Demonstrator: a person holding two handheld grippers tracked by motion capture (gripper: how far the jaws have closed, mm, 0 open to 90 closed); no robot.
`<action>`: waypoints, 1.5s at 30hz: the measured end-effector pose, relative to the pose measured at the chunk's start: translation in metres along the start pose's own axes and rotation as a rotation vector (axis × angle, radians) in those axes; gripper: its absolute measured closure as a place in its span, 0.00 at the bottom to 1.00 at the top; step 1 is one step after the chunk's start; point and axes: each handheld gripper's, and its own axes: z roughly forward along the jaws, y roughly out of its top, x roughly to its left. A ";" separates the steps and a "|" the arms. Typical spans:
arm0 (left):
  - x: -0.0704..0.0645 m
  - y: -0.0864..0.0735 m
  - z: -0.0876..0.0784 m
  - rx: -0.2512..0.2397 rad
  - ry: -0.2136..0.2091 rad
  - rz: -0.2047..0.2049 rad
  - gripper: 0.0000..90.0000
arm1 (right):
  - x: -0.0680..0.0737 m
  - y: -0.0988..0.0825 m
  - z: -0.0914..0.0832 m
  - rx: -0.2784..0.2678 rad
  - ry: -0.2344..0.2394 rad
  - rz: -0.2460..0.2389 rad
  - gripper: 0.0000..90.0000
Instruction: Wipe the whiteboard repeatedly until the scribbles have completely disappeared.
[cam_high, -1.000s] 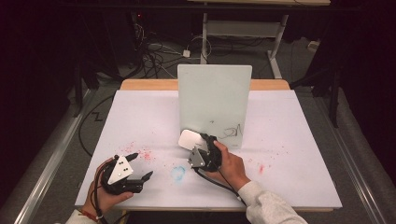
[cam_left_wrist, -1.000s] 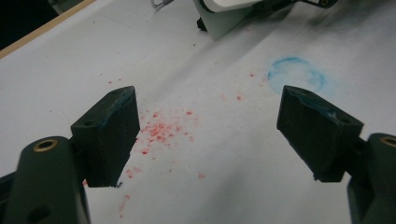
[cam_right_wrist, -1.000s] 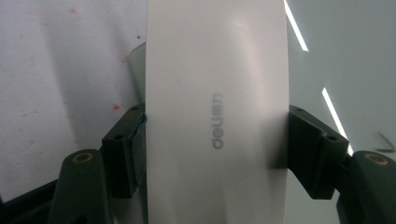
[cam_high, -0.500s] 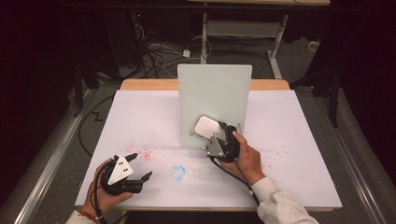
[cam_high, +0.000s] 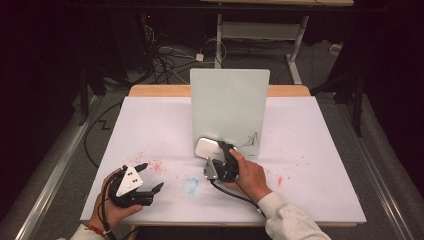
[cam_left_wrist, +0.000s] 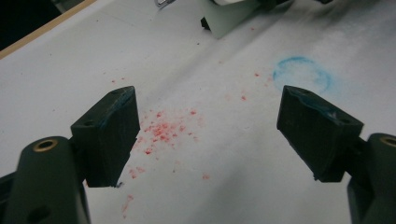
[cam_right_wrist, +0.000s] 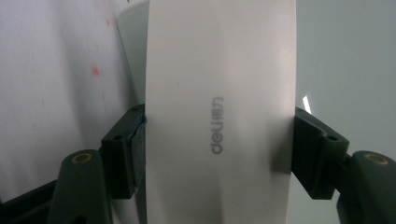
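An upright pale glass whiteboard (cam_high: 229, 107) stands mid-table, with a black pen scribble (cam_high: 252, 139) near its lower right corner. My right gripper (cam_high: 214, 155) is shut on a white eraser (cam_high: 207, 148) held at the board's lower left edge. In the right gripper view both pads squeeze the sides of the eraser (cam_right_wrist: 219, 116), which bears a grey logo, with the board (cam_right_wrist: 345, 56) behind it. My left gripper (cam_high: 152, 176) rests at the table's front left, open and holding nothing. Its jaws (cam_left_wrist: 208, 126) stand wide over red specks (cam_left_wrist: 161, 130).
White paper (cam_high: 320, 150) covers the table and carries red speckles (cam_high: 155, 165) and a blue smudge (cam_high: 190, 185). The right gripper's cable (cam_high: 235, 194) trails toward the front edge. Cables lie on the floor behind the table (cam_high: 170, 55).
The right gripper took the eraser up and right across the board's lower part, then back down-left to its lower edge. The left gripper stayed still.
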 end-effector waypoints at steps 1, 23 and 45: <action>0.000 0.000 0.000 0.001 -0.002 0.003 0.23 | 0.002 0.007 0.004 0.000 -0.007 -0.010 0.34; -0.002 0.000 0.002 0.012 -0.006 0.014 0.22 | -0.036 -0.087 -0.029 0.127 -0.063 0.044 0.34; -0.004 0.002 0.004 0.015 -0.020 0.028 0.22 | -0.050 -0.123 -0.038 0.179 -0.070 0.145 0.34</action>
